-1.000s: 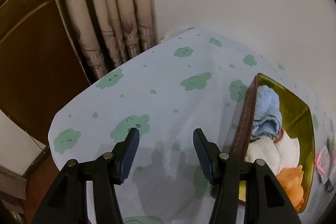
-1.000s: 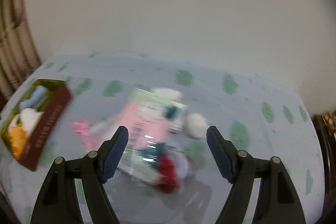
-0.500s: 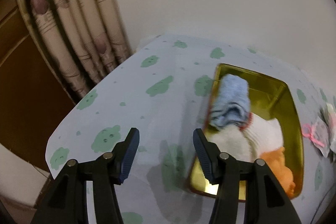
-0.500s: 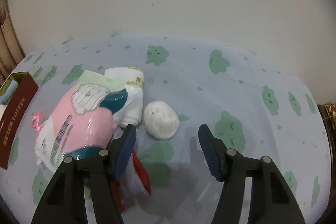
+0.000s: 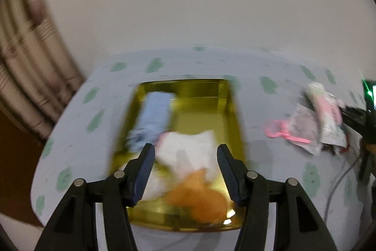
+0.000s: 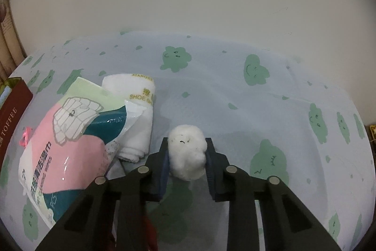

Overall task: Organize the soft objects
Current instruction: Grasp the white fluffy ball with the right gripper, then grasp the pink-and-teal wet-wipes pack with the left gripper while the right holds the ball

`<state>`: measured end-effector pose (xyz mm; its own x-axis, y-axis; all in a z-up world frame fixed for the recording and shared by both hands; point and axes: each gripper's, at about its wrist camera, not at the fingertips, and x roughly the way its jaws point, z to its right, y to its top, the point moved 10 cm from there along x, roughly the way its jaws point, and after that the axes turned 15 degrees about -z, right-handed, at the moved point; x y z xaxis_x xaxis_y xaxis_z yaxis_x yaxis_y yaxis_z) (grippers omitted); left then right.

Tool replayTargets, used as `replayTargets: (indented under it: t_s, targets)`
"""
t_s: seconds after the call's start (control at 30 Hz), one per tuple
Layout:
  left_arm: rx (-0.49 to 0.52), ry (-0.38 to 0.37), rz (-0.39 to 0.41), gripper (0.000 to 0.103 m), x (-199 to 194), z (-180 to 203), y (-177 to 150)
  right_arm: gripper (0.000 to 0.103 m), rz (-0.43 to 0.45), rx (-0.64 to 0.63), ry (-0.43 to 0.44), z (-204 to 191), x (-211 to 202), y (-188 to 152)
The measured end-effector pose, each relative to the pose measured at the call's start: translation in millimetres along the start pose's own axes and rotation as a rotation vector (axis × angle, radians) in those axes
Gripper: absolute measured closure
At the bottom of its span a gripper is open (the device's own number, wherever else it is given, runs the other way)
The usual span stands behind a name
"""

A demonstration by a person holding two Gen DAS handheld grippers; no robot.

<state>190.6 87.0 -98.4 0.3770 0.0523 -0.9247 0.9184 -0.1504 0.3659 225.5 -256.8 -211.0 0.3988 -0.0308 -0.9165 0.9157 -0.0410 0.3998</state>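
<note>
Cotton ball (image 6: 187, 152) between right gripper (image 6: 187, 165) pads

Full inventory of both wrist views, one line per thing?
tin: 1, gold inside, red outside, table's left part
blue cloth: 1, in tin
white cloth: 1, in tin
orange cloth: 1, in tin, near end
wipes pack: 1, pink, green and teal, right of tin
shoe towel: 1, white, under the pack's edge
cotton ball: 1, white, between right tool's pads
tablecloth: 1, pale, green blobs
left tool: open, above tin
right tool: just closed onto cotton ball
</note>
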Motion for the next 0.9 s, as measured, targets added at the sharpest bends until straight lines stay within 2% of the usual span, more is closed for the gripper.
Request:
replayTargets:
  t_s: [0.13,0.33,0.53,0.63,0.73,0.8,0.9]
  targets:
    - [0.101,-0.081,-0.021,0.046,7.2,61.8,10.5,0.079,0.008,0.021,-0.008,8.7,-8.8,-10.2]
    - [0.197,-0.249,-0.078,0.046,19.7,145.4,22.6,0.079,-0.008,0.043,-0.023,31.8,-23.5,-51.8]
    - [0.194,-0.388,-0.166,0.044,34.7,199.3,38.8,0.079,-0.008,0.067,-0.017,43.7,-35.9,-83.6]
    - [0.185,-0.413,-0.207,0.04,40.8,216.8,45.0,0.079,-0.014,0.074,-0.007,44.9,-32.3,-81.8]
    - [0.184,-0.451,-0.235,0.032,42.3,236.3,50.6,0.078,-0.017,0.071,-0.006,42.5,-30.4,-79.0]
    - [0.189,-0.456,-0.248,0.026,42.8,244.6,54.0,0.077,-0.017,0.076,0.006,43.9,-30.2,-79.4]
    - [0.216,-0.426,-0.294,0.022,49.2,257.5,54.2,0.077,-0.017,0.085,0.029,46.0,-29.7,-80.1]
